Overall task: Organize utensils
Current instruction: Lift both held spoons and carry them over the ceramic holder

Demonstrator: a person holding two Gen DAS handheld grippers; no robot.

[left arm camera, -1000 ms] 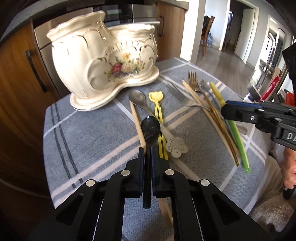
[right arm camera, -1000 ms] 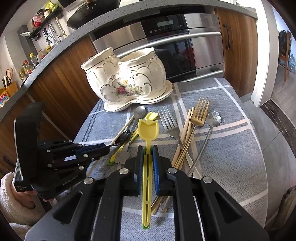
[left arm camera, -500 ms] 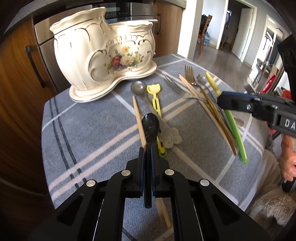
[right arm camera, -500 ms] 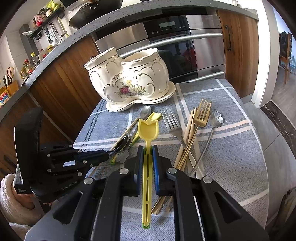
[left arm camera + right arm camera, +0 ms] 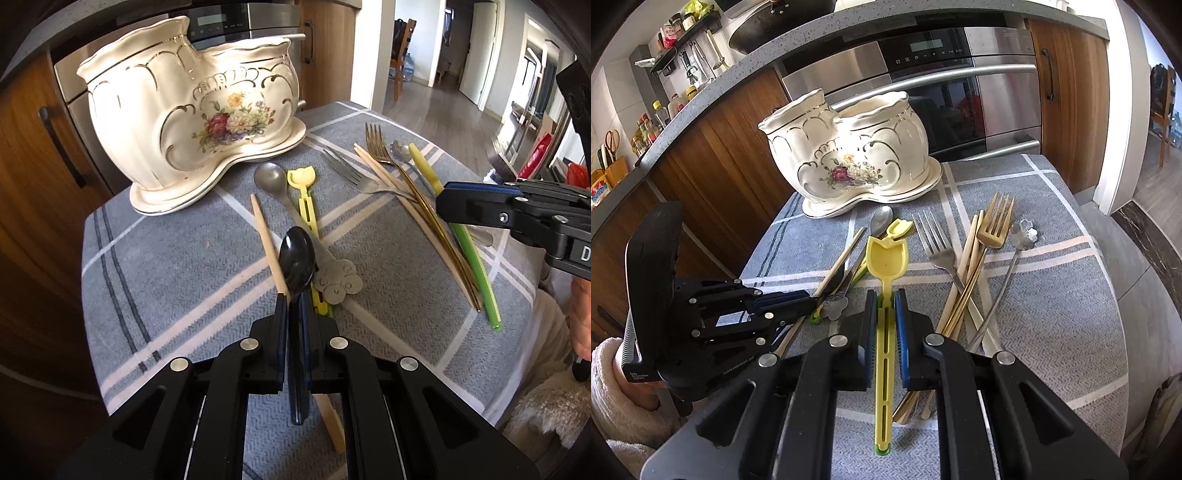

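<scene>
On the grey cloth [image 5: 1052, 295], ceramic holder [image 5: 849, 162] interior unseen.

The left gripper [image 5: 294, 306] has its 2 fingers pressed together on the handle of a black spoon [image 5: 296, 264], bowl pointing far. The right gripper [image 5: 885, 300] is clamped the same way on a yellow tulip-shaped spoon [image 5: 887, 258]. Both are level, side by side, aimed forward

home kitchen: built-in oven [image 5: 964, 92], probably spice bottles [image 5: 650, 125].
</scene>
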